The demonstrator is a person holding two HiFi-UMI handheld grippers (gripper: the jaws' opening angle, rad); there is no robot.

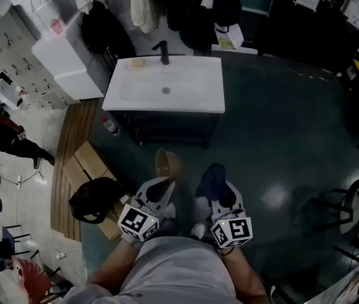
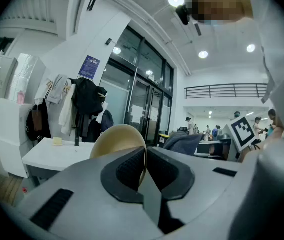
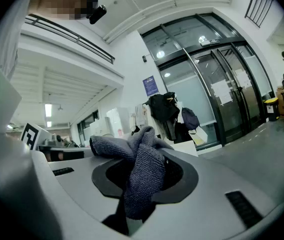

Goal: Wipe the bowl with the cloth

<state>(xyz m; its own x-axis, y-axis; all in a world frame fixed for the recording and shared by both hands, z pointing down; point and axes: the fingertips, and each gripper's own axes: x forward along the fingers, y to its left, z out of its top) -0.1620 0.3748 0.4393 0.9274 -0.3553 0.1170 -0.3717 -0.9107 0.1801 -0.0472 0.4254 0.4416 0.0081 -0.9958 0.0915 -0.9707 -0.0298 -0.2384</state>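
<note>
My left gripper (image 1: pixel 164 183) is shut on the rim of a tan bowl (image 1: pixel 168 163), which stands on edge above the dark floor. In the left gripper view the bowl (image 2: pixel 115 140) rises between the black pads (image 2: pixel 130 168), its rim pinched in the jaws of the left gripper (image 2: pixel 143 165). Just to its right, my right gripper (image 1: pixel 216 186) is shut on a bunched grey-blue cloth (image 1: pixel 214 176). The right gripper view shows the cloth (image 3: pixel 140 170) filling the jaws of the right gripper (image 3: pixel 143 180) and spilling over their top. Both grippers are held close in front of the person's body.
A white washbasin (image 1: pixel 166 84) with a black tap (image 1: pixel 164 52) stands ahead on a dark cabinet. A black bag (image 1: pixel 94 199) and cardboard boxes (image 1: pixel 90 163) lie at the left on the floor. Coats (image 1: pixel 192 5) hang behind the basin. Chair legs (image 1: pixel 347 204) show at the right.
</note>
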